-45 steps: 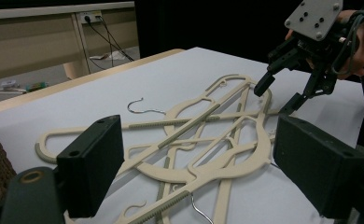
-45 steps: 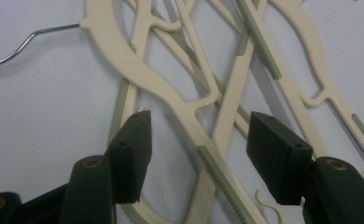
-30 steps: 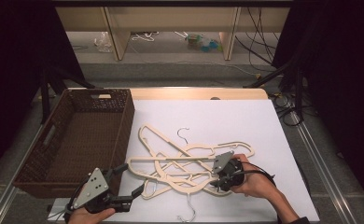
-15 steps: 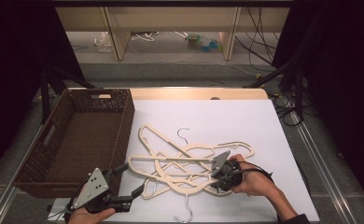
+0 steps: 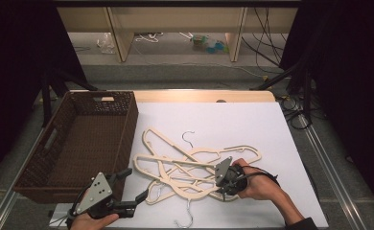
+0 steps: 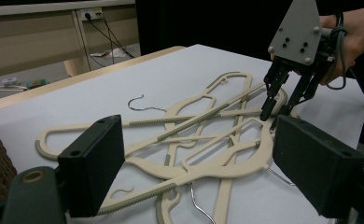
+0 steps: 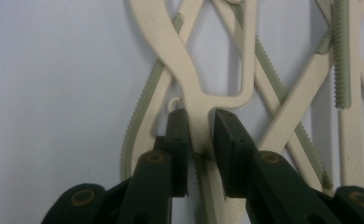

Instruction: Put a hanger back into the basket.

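Down on the white worktop (image 5: 271, 129), a tangle of cream hangers (image 5: 190, 167) is lying just right of the brown woven basket (image 5: 79, 139). From above, the right hand-held gripper (image 5: 222, 178) is reaching into the pile's right side, with the hand behind it. Its own camera is showing what the high view cannot: the two black jaws, which have just been closing, are pinching the neck of one hanger (image 7: 199, 116) where its arms join, both pads pressing on the plastic. The left hand-held gripper (image 5: 130, 191) is hovering at the near edge beside the basket corner, its jaws standing wide apart with nothing between the pads (image 6: 96, 163). That camera is also catching the grey ribbed strips on the hanger bars. Several hangers are overlapping, too tangled for a sure count; three metal hooks are showing, and one basket.
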A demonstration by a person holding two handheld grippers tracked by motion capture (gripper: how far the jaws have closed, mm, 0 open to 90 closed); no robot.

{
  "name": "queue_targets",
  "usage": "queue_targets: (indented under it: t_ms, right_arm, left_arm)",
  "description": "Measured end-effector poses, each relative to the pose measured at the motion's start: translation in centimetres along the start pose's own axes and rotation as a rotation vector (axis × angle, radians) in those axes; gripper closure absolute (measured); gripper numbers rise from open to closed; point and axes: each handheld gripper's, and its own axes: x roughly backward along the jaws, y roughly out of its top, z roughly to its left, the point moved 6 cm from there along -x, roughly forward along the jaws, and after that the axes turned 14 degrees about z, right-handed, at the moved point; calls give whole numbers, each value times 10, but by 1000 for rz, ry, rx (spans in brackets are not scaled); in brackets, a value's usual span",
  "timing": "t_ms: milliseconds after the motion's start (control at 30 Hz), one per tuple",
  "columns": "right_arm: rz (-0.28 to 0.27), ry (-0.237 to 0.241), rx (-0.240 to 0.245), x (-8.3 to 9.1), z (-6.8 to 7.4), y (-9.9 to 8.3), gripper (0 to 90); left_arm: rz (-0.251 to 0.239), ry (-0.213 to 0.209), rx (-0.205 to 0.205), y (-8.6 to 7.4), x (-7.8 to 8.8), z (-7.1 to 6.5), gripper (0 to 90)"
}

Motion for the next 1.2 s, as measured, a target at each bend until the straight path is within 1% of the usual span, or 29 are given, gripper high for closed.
queue_targets:
  t_ms: [33,67,133,167,233,267,300,333,367,400,433,467,533,600,667,700,733,767,800,833,900,933,967,1033,1067,1100,1133,1167,1200]
  right_arm:
    - [-4,-10,13,0,0,0,793]
    - [-4,-10,13,0,0,0,793]
    - [-1,-12,41,1,1,0,801]
    - [1,-12,44,1,1,0,803]
    - [2,-15,50,1,1,0,803]
    - [7,-23,62,3,1,-1,803]
    - [8,-21,60,4,1,-1,803]
    - [5,-16,65,7,2,-1,803]
    - [1,-15,62,9,2,-1,803]
    - [-1,-11,58,12,3,-2,803]
    - [-2,-6,52,13,4,-2,802]
    - [-8,0,62,14,4,-2,802]
    - [-9,5,75,19,6,-2,802]
    - [-16,10,87,23,8,-2,802]
    - [-22,22,76,27,10,-2,803]
    - [-18,27,64,29,11,-3,803]
    - [-12,20,66,31,11,-3,803]
    - [-10,20,68,32,11,-4,803]
    - [-10,29,59,33,12,-4,803]
    - [-14,25,65,36,11,-4,803]
    - [-17,29,67,37,11,-4,804]
    - [-27,33,57,38,12,-4,804]
    - [-35,32,68,40,12,-4,804]
    - [-34,41,66,41,14,-4,803]
    - [-38,36,82,42,14,-4,803]
    - [-44,47,80,43,16,-3,804]
    - [-47,47,91,44,17,-3,804]
    - [-44,47,90,45,17,-4,804]
    - [-47,47,93,46,17,-4,804]
  left_arm:
    - [4,0,1,0,0,0,169]
    - [4,0,1,0,0,0,169]
    - [-5,-8,2,0,-1,0,169]
    - [8,0,-1,-1,0,0,170]
    - [7,-2,1,-1,-1,-1,170]
    - [7,-1,-7,0,-1,0,170]
    - [10,3,-9,-1,-1,-1,170]
    - [12,7,-28,-1,-3,-1,171]
    - [27,14,-35,-2,-3,-3,172]
    - [24,10,-47,-1,-5,-4,172]
    - [38,11,-56,-2,-6,-6,172]
    - [43,4,-63,-3,-8,-9,173]
    - [74,6,-96,-5,-14,-14,174]
    - [89,-4,-108,-6,-20,-18,176]
    - [108,-12,-114,-8,-25,-21,179]
    - [122,-25,-112,-9,-29,-25,181]
    - [135,-24,-128,-10,-31,-26,182]
    - [147,-38,-137,-11,-35,-29,183]
    - [159,-41,-149,-11,-38,-30,184]
    - [174,-54,-144,-12,-42,-31,186]
    - [194,-62,-166,-14,-51,-33,187]
    - [205,-65,-158,-16,-55,-34,188]
    - [219,-64,-176,-17,-59,-34,189]
    - [234,-71,-196,-18,-68,-36,190]
    - [243,-74,-205,-19,-72,-38,193]
    - [259,-85,-226,-21,-77,-40,196]
    - [268,-84,-241,-22,-79,-40,209]
    - [282,-107,-252,-24,-84,-44,221]
    - [285,-114,-247,-24,-85,-45,229]
